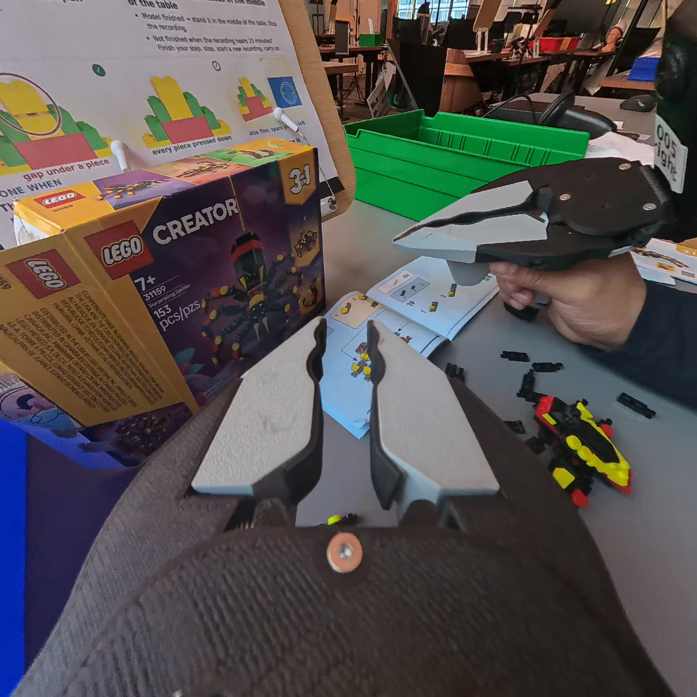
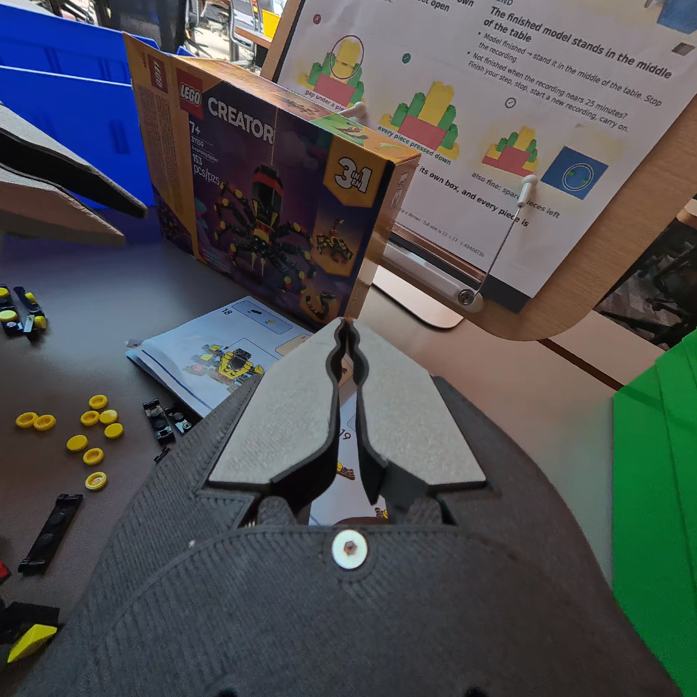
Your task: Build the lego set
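While both claws hover above a grey counter, a half-built Lego model sits unheld.

Left claw has its jaws a narrow gap apart, holding nothing, above the open instruction booklet. Right claw has its tips pressed together, empty, over the same booklet. Red, yellow and black, the partly built model lies on the counter right of the booklet, with loose black pieces near it. Yellow round studs are scattered left of the booklet. Behind stands the set's box, between a blue bin and a green bin.
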### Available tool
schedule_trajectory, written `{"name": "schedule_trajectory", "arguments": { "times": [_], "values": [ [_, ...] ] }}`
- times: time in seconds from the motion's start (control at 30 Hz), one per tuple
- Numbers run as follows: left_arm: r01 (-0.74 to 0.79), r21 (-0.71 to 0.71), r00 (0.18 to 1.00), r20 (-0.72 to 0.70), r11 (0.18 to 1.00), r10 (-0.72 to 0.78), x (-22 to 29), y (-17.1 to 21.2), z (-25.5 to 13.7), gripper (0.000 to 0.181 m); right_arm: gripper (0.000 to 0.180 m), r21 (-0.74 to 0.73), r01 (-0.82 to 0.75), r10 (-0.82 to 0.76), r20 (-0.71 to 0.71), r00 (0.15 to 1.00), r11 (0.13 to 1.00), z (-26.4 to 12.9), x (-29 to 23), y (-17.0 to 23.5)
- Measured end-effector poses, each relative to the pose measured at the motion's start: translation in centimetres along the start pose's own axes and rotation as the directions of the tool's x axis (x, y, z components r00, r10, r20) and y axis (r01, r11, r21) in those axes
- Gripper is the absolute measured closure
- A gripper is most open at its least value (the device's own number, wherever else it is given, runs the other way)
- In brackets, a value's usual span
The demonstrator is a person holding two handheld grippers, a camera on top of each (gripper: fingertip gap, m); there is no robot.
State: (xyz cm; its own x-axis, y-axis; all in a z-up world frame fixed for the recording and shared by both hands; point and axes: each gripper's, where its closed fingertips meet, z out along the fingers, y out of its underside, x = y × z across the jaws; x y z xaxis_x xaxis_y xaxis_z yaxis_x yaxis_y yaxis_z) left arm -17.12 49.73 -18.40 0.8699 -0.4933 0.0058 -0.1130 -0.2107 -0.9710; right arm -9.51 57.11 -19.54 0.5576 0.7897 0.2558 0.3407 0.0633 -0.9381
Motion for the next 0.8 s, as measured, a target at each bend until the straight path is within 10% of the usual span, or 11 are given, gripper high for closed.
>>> {"name": "schedule_trajectory", "arguments": {
  "times": [0.8],
  "values": [
    [0.030, -0.020, 0.998, -0.063, 0.999, -0.031, 0.8, 0.2, -0.1, 0.168, 0.180, 0.050, -0.131, 0.134, -0.067, 0.989, 0.990, -2.4, 4.4, 0.0]
  ]
}}
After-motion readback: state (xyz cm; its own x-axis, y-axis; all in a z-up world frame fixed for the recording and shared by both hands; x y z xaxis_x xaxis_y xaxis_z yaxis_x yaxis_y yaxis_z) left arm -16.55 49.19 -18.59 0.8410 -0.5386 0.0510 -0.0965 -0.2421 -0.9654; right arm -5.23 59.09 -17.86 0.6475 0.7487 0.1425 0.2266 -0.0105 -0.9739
